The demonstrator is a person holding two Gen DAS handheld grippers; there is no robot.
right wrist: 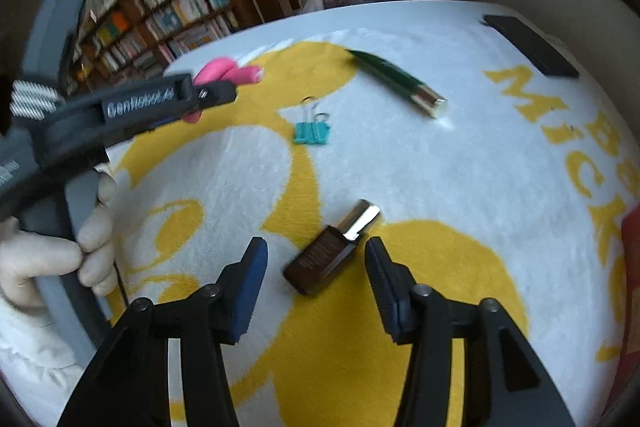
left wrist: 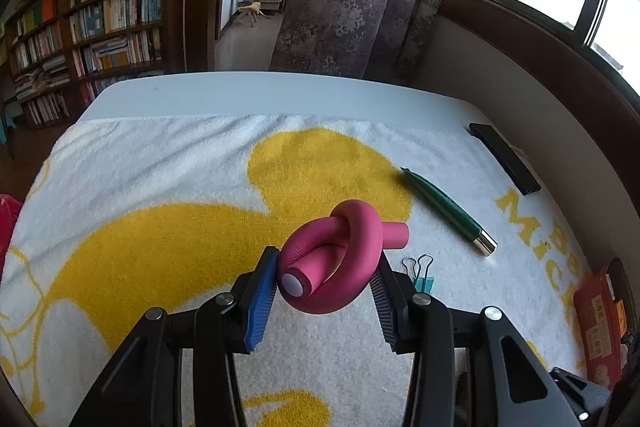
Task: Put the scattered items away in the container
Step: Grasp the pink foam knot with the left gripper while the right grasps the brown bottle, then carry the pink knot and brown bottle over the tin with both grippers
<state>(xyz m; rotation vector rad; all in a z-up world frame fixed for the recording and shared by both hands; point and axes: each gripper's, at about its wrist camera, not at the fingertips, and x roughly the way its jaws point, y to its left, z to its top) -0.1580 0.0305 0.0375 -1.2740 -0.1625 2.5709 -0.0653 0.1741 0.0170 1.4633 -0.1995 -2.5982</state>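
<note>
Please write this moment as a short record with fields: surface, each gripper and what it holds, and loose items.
surface: white and yellow towel
left gripper: shut on pink knotted foam roller, lifted off the towel
right gripper: open, around a small brown bottle lying on the towel
loose items: green pen, teal binder clip, black flat bar
container: not clearly visible

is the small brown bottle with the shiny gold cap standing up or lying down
Lying down. The small brown bottle with the shiny gold cap rests on its side on the white and yellow towel, cap pointing away, between the open right tool fingers.
</note>
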